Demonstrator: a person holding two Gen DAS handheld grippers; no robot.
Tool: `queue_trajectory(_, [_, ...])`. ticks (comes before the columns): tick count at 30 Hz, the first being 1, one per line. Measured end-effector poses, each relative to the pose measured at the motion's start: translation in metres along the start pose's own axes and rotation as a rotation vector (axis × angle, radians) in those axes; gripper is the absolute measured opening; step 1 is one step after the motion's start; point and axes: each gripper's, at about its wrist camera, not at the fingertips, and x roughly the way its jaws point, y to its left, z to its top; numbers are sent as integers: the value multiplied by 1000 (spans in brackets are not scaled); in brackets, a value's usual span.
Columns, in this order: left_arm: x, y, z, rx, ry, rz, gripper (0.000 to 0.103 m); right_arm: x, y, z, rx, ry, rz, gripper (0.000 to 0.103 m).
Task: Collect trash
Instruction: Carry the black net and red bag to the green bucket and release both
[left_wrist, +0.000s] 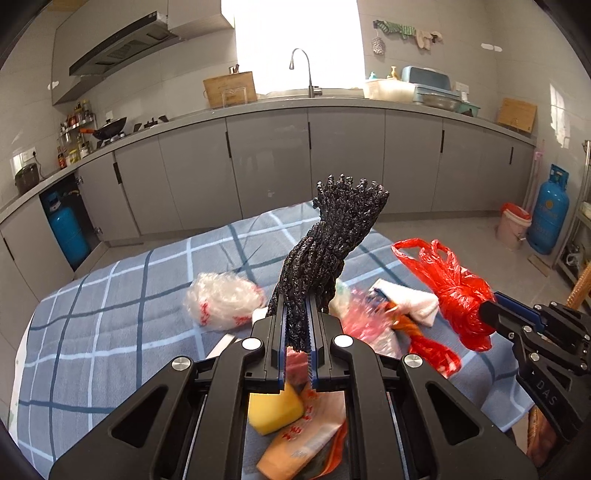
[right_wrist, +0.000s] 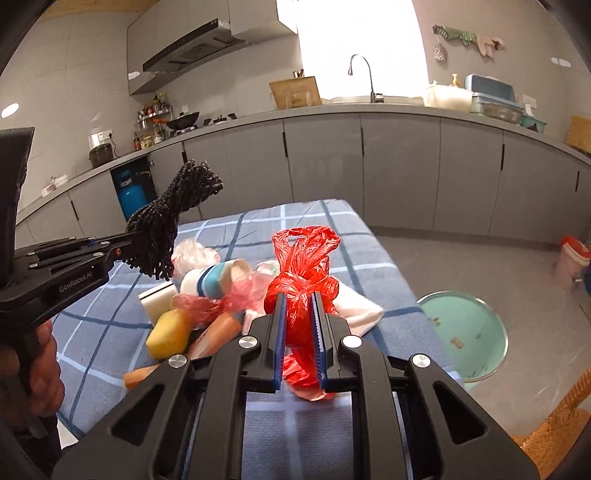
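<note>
My left gripper is shut on a black knobbly foam net, which stands up above the table; from the right wrist view the same net hangs in the left gripper. My right gripper is shut on a crumpled red plastic bag, lifted off the checked cloth; the left wrist view shows that bag at the right gripper. A heap of trash lies between them: a yellow sponge, a white and blue cup, pink film, an orange wrapper.
The table wears a blue checked cloth. A green round bin stands on the floor to the right, a wicker chair near it. A clear plastic bag, white tissue, a pink bucket and gas cylinder are also here.
</note>
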Motion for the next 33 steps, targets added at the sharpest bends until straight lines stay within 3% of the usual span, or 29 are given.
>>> queue_trajectory(8, [17,-50,23,72,-7,-73,10,2,-57,1,70,-12,-88,15])
queue_trajectory(18, [67,-123,36,152,72,-186,10,15,-141,-13,154,12,-213,15])
queue_trajectory(21, [83,-143,40,168,109,-232,10,26,-162,-19,175,33,-232,15])
queue_trajectory(33, [146,-217,51,227,185,-285,11,76,-231,-37,246,110,-255,15])
